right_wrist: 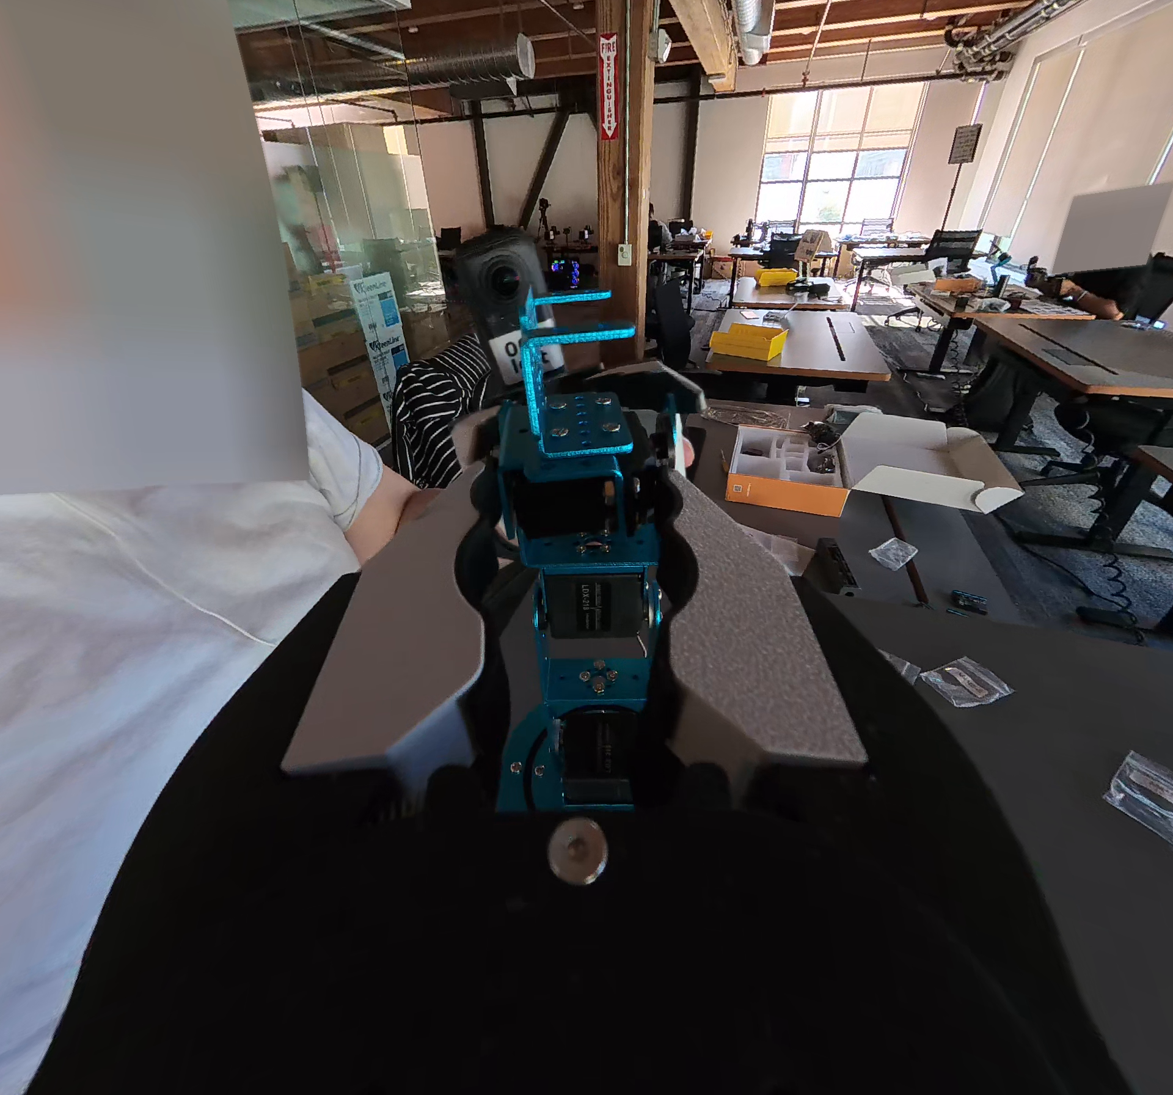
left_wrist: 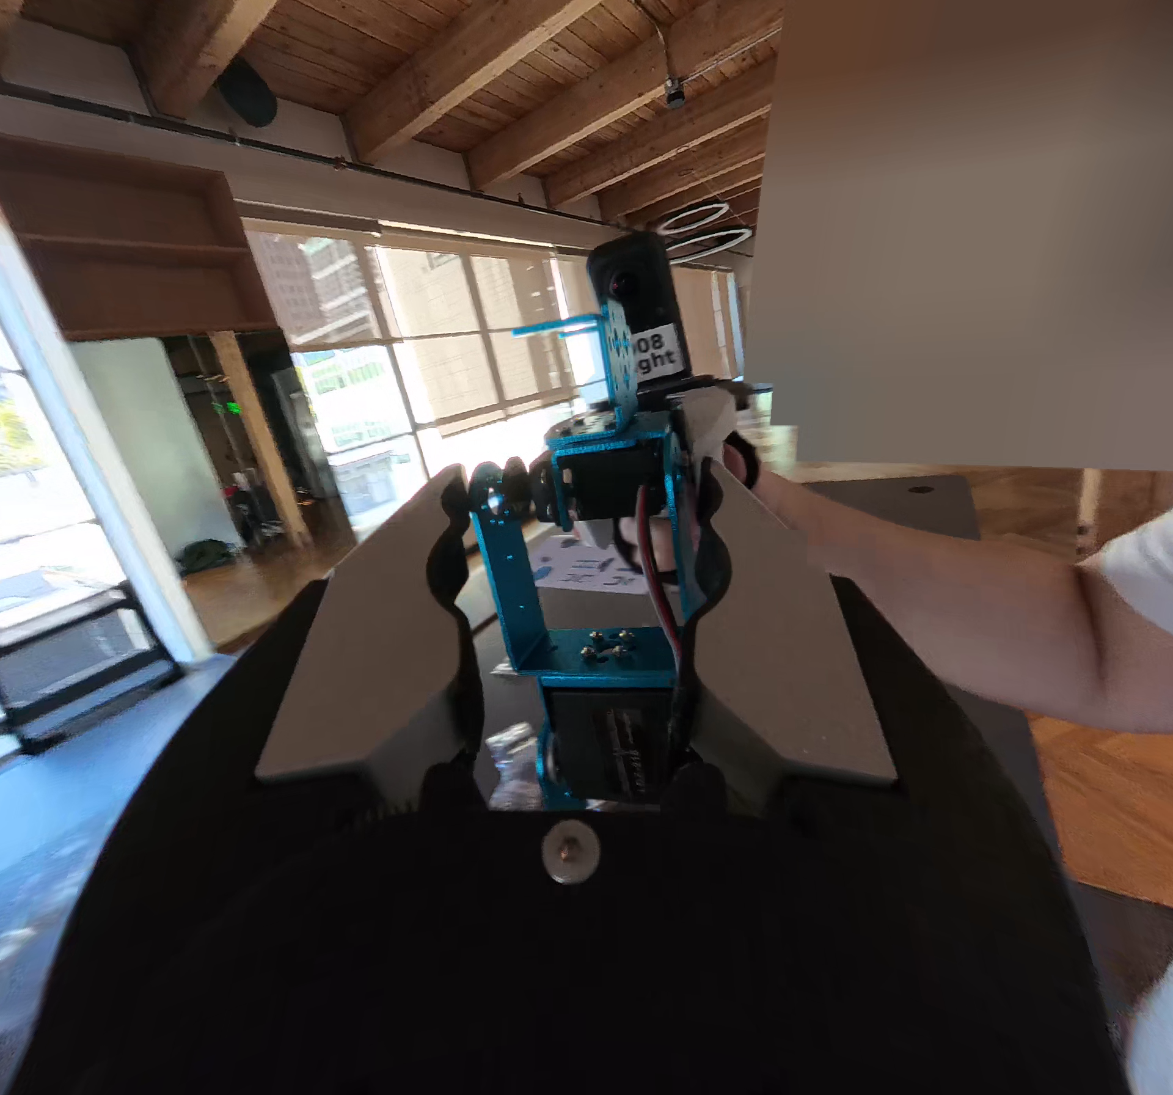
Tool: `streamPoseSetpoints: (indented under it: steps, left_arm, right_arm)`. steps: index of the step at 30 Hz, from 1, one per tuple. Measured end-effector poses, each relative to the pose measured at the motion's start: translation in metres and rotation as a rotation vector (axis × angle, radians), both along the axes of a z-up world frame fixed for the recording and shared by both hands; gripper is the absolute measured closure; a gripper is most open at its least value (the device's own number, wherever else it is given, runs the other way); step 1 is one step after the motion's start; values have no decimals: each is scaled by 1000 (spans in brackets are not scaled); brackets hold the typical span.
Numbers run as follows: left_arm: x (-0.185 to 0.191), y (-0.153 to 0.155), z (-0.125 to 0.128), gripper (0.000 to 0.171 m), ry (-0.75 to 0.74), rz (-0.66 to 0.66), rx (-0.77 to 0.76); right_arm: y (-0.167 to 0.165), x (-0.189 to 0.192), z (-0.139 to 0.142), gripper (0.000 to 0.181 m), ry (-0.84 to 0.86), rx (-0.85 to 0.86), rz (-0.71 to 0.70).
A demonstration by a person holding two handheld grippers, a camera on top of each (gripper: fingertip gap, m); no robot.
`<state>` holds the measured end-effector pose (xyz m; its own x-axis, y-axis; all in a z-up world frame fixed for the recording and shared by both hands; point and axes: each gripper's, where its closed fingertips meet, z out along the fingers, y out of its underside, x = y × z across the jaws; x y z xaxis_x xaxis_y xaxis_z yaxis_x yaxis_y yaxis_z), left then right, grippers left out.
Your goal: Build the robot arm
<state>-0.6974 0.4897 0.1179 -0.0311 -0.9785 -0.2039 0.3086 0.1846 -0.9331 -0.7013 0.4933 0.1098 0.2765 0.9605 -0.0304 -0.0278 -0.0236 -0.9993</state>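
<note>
Left wrist view, nearest first: the left gripper [left_wrist: 581, 531] has its two grey fingers [left_wrist: 381, 633] spread fairly wide about a blue metal servo arm [left_wrist: 596, 569], a chain of blue brackets and black servos [left_wrist: 600, 747]. The bracket's right side and its red and black wires [left_wrist: 654, 576] lie against the finger at 3 o'clock; a gap shows between the bracket and the finger at 9 o'clock, so I cannot tell whether the fingers grip it. Past the fingertips, at 1 o'clock, the other gripper's black camera [left_wrist: 635, 296] with a white label faces back, and a person's forearm [left_wrist: 920, 607] reaches in from 3 o'clock. Beyond are large windows [left_wrist: 444, 341] and a wooden beam ceiling [left_wrist: 508, 49].

Right wrist view: the right gripper [right_wrist: 574, 512] has its fingers [right_wrist: 749, 639] set at a middling width around the same assembly, which runs from the gripper's base up to 12 o'clock; the black pads touch the bracket near its upper servo. At the top, blue L-shaped prongs [right_wrist: 581, 328] stick out toward 2 o'clock. Just behind, at 11 o'clock, is the left gripper's camera [right_wrist: 498, 277]. A white shirt [right_wrist: 159, 620] fills 9 o'clock. On the dark grey table [right_wrist: 1047, 779] at 3 o'clock lie small clear bags [right_wrist: 965, 687]; farther, at 2 o'clock, an open orange and white box [right_wrist: 787, 468]. Well beyond stand desks with yellow bins [right_wrist: 749, 337] and a wooden post [right_wrist: 625, 144].
</note>
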Motion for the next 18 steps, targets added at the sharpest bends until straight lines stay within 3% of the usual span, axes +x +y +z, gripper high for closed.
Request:
streamPoseSetpoints:
  steps: [4, 7, 9, 12, 15, 18]
  left_arm:
    - [-26, 8, 12, 103, -49, -139, -140]
    - [-42, 41, 20, 134, -70, -159, -259]
    - [-35, 57, 15, 136, 6, -171, -298]
    - [-19, 52, 5, 136, 137, -237, -261]
    - [-9, 36, 0, 162, 206, -310, -226]
    - [-5, 34, -3, 163, 238, -317, -239]
  right_arm:
    - [1, 1, 0, 133, 11, 2, 17]
    - [2, 0, 0, 133, 8, 6, 26]
    - [2, 0, 0, 134, 10, 13, 29]
    - [2, 0, 1, 134, 16, 16, 30]
    - [2, 1, 1, 134, 16, 26, 28]
    - [2, 0, 1, 134, 21, 33, 24]
